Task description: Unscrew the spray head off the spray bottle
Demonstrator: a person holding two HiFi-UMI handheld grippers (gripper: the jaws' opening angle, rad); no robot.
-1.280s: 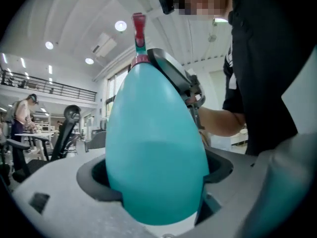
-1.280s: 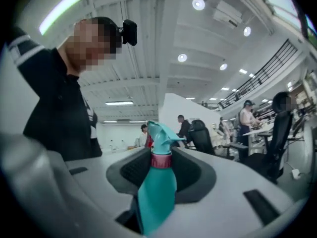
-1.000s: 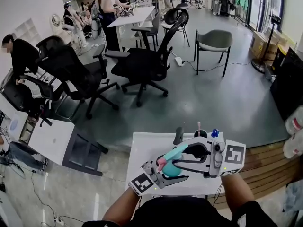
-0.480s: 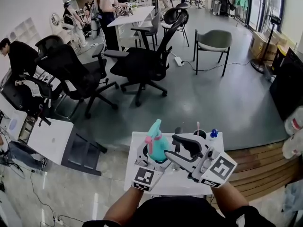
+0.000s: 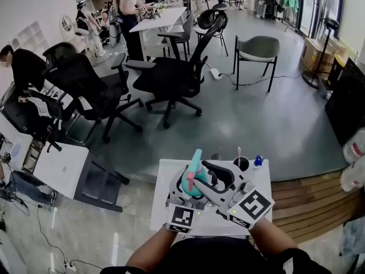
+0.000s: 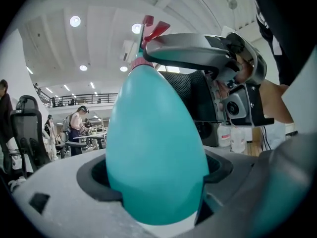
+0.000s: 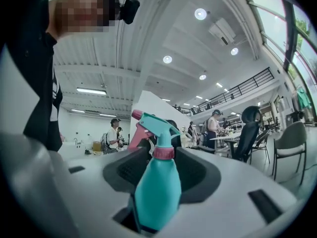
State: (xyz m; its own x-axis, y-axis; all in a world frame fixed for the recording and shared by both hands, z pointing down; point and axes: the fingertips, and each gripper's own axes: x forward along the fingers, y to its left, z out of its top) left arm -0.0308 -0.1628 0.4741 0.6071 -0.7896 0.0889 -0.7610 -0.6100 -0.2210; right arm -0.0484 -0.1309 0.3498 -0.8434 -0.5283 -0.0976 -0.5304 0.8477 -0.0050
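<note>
The teal plastic spray bottle with pink collar and trigger (image 5: pixel 193 178) stands upright, its body clamped in the left gripper (image 5: pixel 183 197). The right gripper (image 5: pixel 206 173), jaws just opened wide, straddles its top without pressing. Beyond both, a dark cup (image 5: pixel 242 163) stands on the small white table (image 5: pixel 165 181), with black office chairs (image 5: pixel 171 76) farther off.

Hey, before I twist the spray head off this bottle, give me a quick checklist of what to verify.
1. Left gripper clamped on spray bottle body: ok.
2. Spray head and pink collar seated on bottle: ok.
3. Bottle between the jaws of the right gripper: ok.
4. Right jaws gripping the head: not ok; they have just been opening.
5. Jaws level with collar: cannot tell.
</note>
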